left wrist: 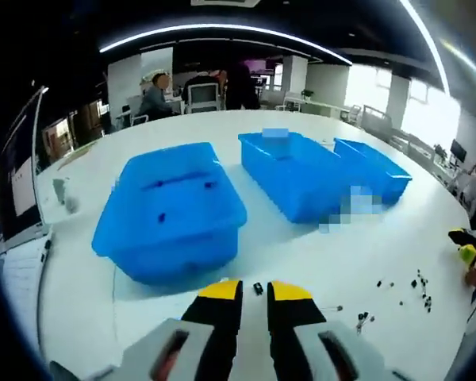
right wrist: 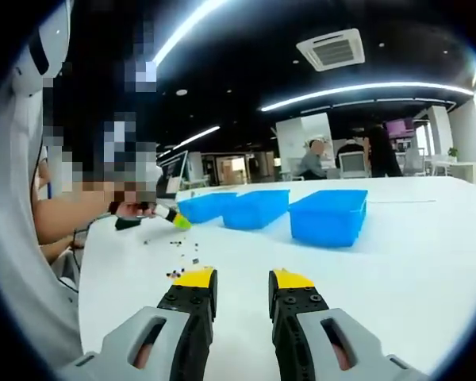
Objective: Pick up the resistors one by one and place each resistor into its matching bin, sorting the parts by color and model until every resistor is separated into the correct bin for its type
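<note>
Right between the yellow tips of the left gripper [left wrist: 255, 290] sits one small dark resistor [left wrist: 258, 289], pinched in the narrow gap of the jaws, so this tool is clenched on a part. It hangs above the white table [left wrist: 317, 254], just in front of the nearest blue bin [left wrist: 170, 210]. Inside that bin a few dark specks lie on the floor of the tub; what they are is too small to tell. Two more blue bins stand beyond it to the right, the middle bin [left wrist: 293, 171] and the far bin [left wrist: 373, 168], set side by side and nearly touching.

More loose resistors [left wrist: 397, 294] are scattered on the table off to the right of the left gripper, thin-legged dark bits spread apart from one another. In the right gripper view the same scatter [right wrist: 181, 258] lies on the tabletop just ahead and left of the right gripper [right wrist: 242, 284]. That gripper's jaws stand apart with bare table showing between them, nothing held, so it is released.

Further left in the right gripper view, a person's hand [right wrist: 131, 208] holds the other gripper, whose yellow tip [right wrist: 178, 221] points toward the three bins lined up behind it. A grey sleeve [right wrist: 24, 262] fills the left edge. At the far side of the room people sit at desks [left wrist: 194, 91] under long ceiling lights, and a monitor [left wrist: 20, 178] stands at the left edge of the table.
</note>
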Motion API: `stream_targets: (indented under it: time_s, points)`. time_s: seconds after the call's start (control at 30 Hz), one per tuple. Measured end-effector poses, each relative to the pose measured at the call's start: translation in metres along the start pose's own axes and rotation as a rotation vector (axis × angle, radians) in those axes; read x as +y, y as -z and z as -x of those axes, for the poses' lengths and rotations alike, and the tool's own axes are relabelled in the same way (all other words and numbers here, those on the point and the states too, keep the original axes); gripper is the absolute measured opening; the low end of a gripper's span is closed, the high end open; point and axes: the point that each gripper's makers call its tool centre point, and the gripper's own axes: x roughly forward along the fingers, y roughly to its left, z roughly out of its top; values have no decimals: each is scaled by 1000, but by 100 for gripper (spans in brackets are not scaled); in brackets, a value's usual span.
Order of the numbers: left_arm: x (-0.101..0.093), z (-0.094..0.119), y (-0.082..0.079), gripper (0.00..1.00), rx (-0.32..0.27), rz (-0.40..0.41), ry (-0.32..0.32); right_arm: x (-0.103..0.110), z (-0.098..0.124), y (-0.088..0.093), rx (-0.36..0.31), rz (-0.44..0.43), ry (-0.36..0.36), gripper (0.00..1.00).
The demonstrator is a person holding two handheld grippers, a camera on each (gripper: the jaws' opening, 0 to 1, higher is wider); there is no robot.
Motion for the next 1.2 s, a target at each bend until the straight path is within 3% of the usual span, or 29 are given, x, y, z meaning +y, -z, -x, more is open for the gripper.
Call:
stream_targets:
  time_s: [0.17,0.47,0.67,0.77,0.97,1.2]
  points:
    - [-1,-3,-2,8,-24,13,15,0,2,-3,-7,-3,2,28]
    - [-6,1,-4,8,-36,-30,28,1,0,-7,-13,5,-1,28]
    - [-20,14,-33,7,-169,-166,87,2,-2,-7,-5,10,-4,28]
    - [-16,19,-40,7,-173,-169,93,2,-3,-7,-5,10,-5,28]
    - [-26,30,-73,7,-354,-137,220,2,-6,-7,3,13,-8,28]
    - [-28,39,-103,7,-483,-152,233,-1,-9,-9,6,21,-1,28]
